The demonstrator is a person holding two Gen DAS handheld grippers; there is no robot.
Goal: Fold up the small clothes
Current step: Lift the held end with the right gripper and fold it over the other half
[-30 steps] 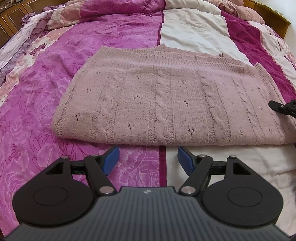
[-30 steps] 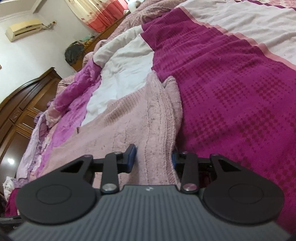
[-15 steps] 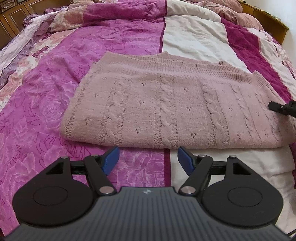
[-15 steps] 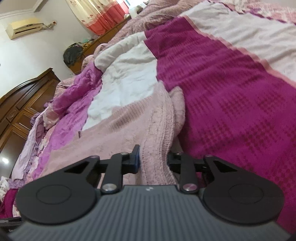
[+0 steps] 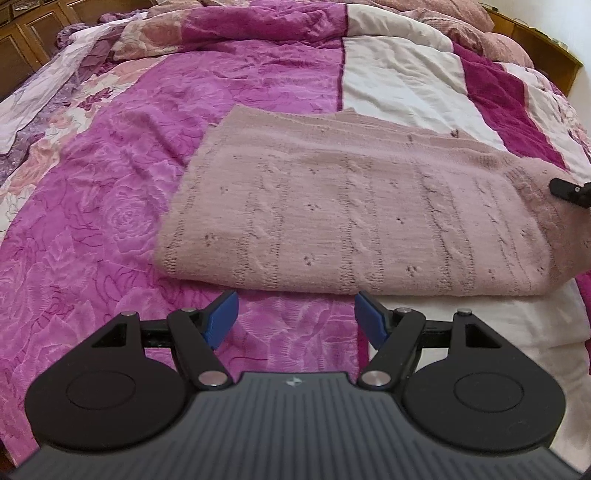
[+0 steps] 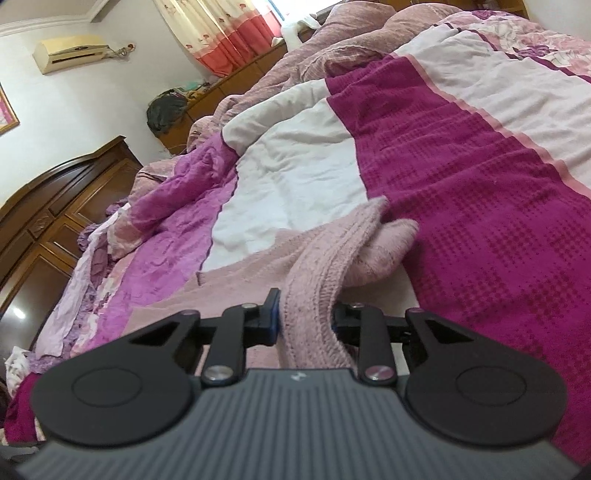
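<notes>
A pale pink cable-knit sweater (image 5: 351, 218) lies folded flat on the bed, filling the middle of the left wrist view. My left gripper (image 5: 295, 317) hangs open just short of the sweater's near edge, with nothing between its blue pads. My right gripper (image 6: 304, 319) is shut on the sweater's right end (image 6: 317, 280), whose ribbed edge is bunched between the pads and lifted off the bed. A black tip of the right gripper (image 5: 570, 190) shows at the right edge of the left wrist view, on that end of the sweater.
The bed is covered by a magenta floral quilt (image 5: 110, 206) with white (image 5: 399, 85) and dark crimson (image 6: 480, 206) panels. Rumpled bedding (image 5: 229, 26) is heaped at the far side. A dark wooden wardrobe (image 6: 48, 221) stands left of the bed, with curtains (image 6: 221, 33) beyond.
The right gripper's jaws closed on the sweater's right end and raised it, so the knit now stands bunched between them. The left gripper drew back a little from the sweater, still open.
</notes>
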